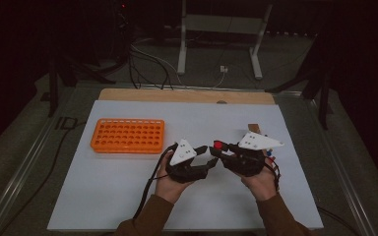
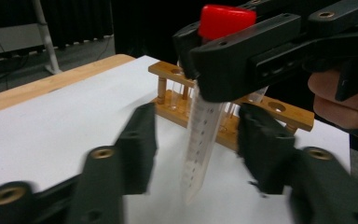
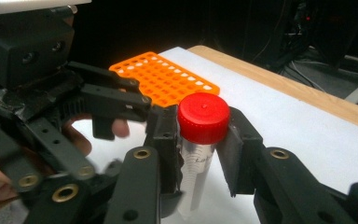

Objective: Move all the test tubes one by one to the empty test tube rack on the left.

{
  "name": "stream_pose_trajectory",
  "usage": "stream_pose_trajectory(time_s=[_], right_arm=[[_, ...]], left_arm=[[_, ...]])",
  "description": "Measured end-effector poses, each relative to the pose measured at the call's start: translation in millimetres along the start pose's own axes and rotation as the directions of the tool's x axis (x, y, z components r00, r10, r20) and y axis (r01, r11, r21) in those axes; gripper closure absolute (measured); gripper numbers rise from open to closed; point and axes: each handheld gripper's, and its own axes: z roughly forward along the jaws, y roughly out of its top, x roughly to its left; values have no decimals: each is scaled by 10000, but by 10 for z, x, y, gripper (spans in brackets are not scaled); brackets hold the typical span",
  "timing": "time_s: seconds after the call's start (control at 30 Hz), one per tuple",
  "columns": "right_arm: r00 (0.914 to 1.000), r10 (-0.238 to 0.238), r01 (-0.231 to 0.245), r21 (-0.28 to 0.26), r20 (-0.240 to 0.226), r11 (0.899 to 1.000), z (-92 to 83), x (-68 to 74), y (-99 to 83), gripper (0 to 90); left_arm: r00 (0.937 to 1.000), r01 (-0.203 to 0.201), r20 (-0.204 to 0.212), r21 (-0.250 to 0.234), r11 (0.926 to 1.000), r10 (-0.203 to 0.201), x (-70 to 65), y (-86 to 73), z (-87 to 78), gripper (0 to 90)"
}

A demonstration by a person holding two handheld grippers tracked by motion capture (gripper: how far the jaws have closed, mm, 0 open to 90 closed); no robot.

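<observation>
A clear graduated tube with a red screw cap [image 3: 203, 116] hangs upright above the white mat. My right gripper [image 3: 200, 140] is shut on it just under the cap. In the left gripper view the tube [image 2: 204, 126] hangs between the jaws of my left gripper [image 2: 200, 158], which stand either side of its lower part with a gap on each side, so that gripper is open. From above, the two grippers meet nose to nose at the red cap [image 1: 218, 145], the left gripper [image 1: 207, 155] left of it and the right gripper [image 1: 222, 150] right of it.
An orange tube rack [image 1: 128, 135] with several empty holes lies on the white mat [image 1: 128, 201] to the left. A wooden tube rack [image 2: 289, 114] stands behind the right hand. Cables and a metal stand lie on the floor beyond the table.
</observation>
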Motion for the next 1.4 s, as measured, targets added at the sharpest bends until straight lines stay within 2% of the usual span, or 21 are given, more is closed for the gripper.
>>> stream_pose_trajectory(time_s=[0.13, 0.2, 0.3, 0.4, 0.47, 0.57, 0.67, 0.93, 1.1, 1.4], right_arm=[[9998, 138, -137, 45, -174, 9999, 27, 9, -12, 704], [9996, 173, -171, 89, -212, 9998, 34, 13, -20, 704], [9995, 207, -205, 60, -256, 9998, 33, 14, -28, 702], [9989, 180, -188, -184, -438, 9997, -5, -10, -45, 573], [9990, 211, -219, -219, -384, 9995, -40, -26, -47, 469], [9998, 199, -198, -340, 25, 9992, -97, -55, -77, 327], [9980, 450, -434, -387, 435, 9983, -153, -109, -135, 196], [9880, 841, -823, -197, 1293, 9964, -318, -265, -330, 44], [9802, 1046, -1000, -351, 1679, 9944, -424, -336, -406, 2], [9692, 1181, -1099, -493, 2163, 9927, -594, -398, -521, 2]], left_arm=[[10000, -97, -19, 141, 9999, 97, -7, -8, 20, 658], [9995, -303, 59, 219, 9993, 301, -18, -15, 29, 729], [9985, -540, 8, 250, 9982, 540, -40, -17, 31, 750], [9984, -532, -171, 283, 9982, 537, -17, -21, 28, 753], [9984, -466, -301, 267, 9986, 474, 11, -23, 14, 753], [9977, -445, -498, 222, 9988, 456, 44, -19, -15, 753], [9969, -455, -642, 170, 9988, 465, 81, -16, -43, 753], [9949, -257, -982, -77, 9996, 249, 207, -2, -130, 755], [9922, -185, -1239, -161, 9997, 163, 294, -3, -179, 754], [9846, -287, -1732, -374, 9989, 218, 447, -19, -267, 753]])
